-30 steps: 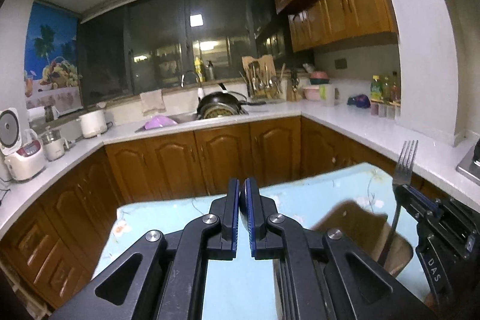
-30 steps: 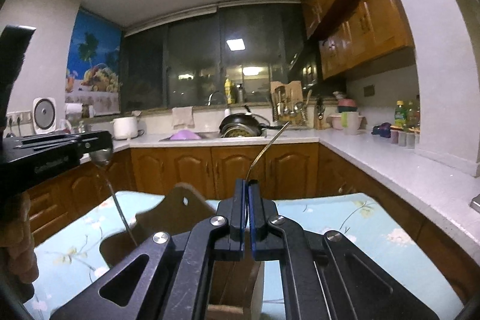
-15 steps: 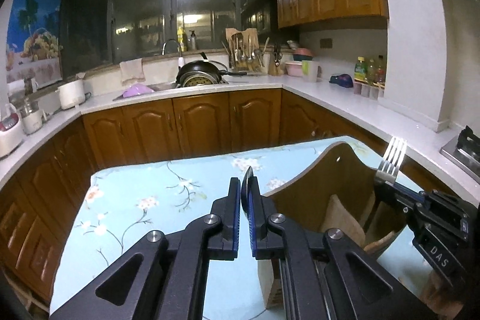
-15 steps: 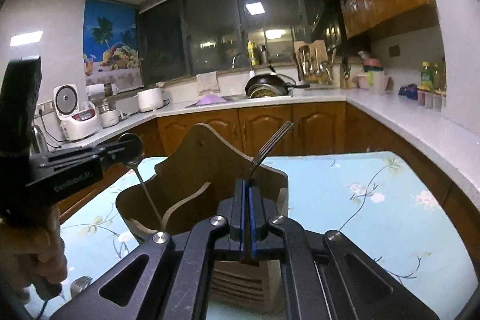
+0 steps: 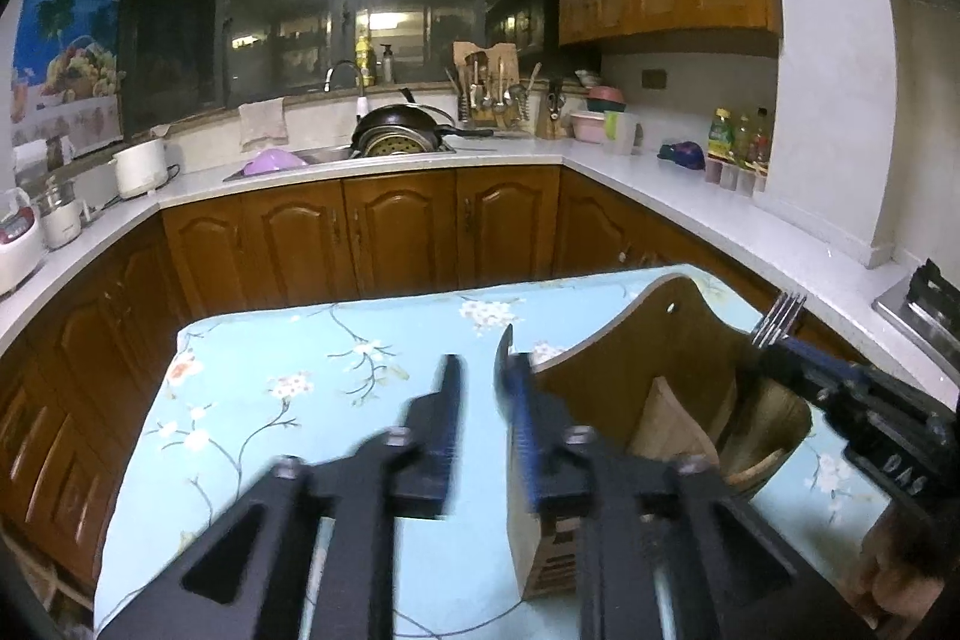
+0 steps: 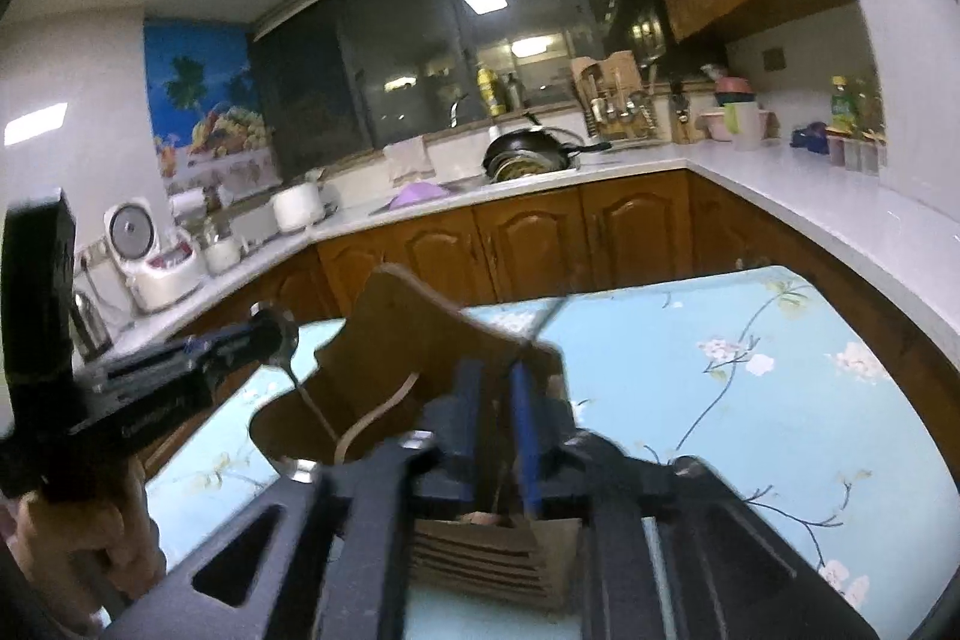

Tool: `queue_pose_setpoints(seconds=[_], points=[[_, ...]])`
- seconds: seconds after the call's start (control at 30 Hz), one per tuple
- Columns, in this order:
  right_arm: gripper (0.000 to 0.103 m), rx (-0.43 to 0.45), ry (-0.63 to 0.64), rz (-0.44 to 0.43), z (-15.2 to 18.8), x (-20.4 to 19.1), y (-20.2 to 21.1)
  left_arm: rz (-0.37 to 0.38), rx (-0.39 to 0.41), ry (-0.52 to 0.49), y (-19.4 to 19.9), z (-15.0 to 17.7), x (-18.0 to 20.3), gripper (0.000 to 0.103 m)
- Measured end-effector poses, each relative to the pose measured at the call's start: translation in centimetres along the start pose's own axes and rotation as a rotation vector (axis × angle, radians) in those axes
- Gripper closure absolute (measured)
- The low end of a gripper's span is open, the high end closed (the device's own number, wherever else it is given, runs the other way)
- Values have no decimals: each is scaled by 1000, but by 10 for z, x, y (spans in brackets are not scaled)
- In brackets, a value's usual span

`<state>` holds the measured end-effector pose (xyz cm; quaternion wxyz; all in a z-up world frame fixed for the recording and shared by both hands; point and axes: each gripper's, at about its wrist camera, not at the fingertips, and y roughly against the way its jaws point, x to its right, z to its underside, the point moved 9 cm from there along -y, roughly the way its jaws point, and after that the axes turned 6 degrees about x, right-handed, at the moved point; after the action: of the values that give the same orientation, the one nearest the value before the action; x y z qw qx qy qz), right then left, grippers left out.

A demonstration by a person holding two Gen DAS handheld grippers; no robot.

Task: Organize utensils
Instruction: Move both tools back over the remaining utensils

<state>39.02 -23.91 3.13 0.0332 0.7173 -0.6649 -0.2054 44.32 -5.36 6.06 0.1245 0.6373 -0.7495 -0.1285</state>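
Grippers, both black with blue pads, hang over a brown wooden utensil holder [image 5: 672, 340] with curved dividers, which stands on a table under a pale blue flowered cloth [image 5: 300, 400]. The left gripper [image 5: 480, 388] has just been opening its jaws, now a modest gap apart. A steel spoon [image 6: 282, 346] stands between them against the right-hand pad, bowl up, its thin handle slanting down into the holder's compartment at seven o'clock. The right gripper [image 6: 495, 400] has likewise just been parting its jaws, and a steel fork [image 5: 779, 317] leans loose between them, tines up toward one o'clock, over the holder's compartment at four o'clock.
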Motion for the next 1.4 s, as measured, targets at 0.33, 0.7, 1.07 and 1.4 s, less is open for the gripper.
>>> queue_pose_setpoints(seconds=[0.33, 0.7, 1.07, 1.4], points=[[53, 32, -79, 20, -10, 15, 37, -33, 11, 67, 37, 11, -10, 39], [4, 13, -163, 9, 16, 15, 108, -62, -41, 143, 114, 60, -21, 18], [4, -40, -111, 54, 61, -2, 168, -50, -120, 211, 171, 89, -23, 17], [4, -108, -66, 71, 100, -18, 193, -49, -192, 217, 204, 132, -19, 17]])
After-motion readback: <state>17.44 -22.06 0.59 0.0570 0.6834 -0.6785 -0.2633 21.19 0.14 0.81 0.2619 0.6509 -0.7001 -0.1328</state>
